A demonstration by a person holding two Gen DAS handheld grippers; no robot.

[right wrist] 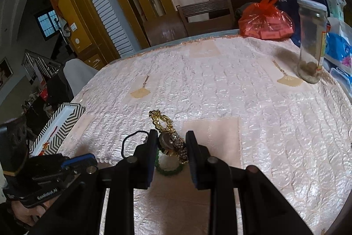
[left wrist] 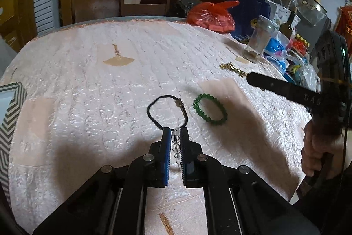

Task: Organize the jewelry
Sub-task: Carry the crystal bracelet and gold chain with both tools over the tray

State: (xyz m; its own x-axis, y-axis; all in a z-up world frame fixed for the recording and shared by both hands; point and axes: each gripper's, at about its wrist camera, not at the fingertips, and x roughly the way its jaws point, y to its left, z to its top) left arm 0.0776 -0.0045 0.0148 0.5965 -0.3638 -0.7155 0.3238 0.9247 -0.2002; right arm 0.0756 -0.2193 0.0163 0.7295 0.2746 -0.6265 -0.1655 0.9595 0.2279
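A string of clear beads (left wrist: 175, 147) is pinched between the pads of the left gripper (left wrist: 175, 133), lifted above the table (left wrist: 110, 85). The right gripper (right wrist: 172, 142) stands narrow, clamped on a gold watch (right wrist: 168, 136) whose chain band trails out ahead of the fingers. Just past the left gripper, a black cord bracelet (left wrist: 167, 110) and a green bead bracelet (left wrist: 210, 110) lie side by side on the pink quilted cloth. A striped tray (right wrist: 58, 127) sits at the table's left edge; a glass jar (right wrist: 311, 41) and red bag (right wrist: 266, 19) stand far off.
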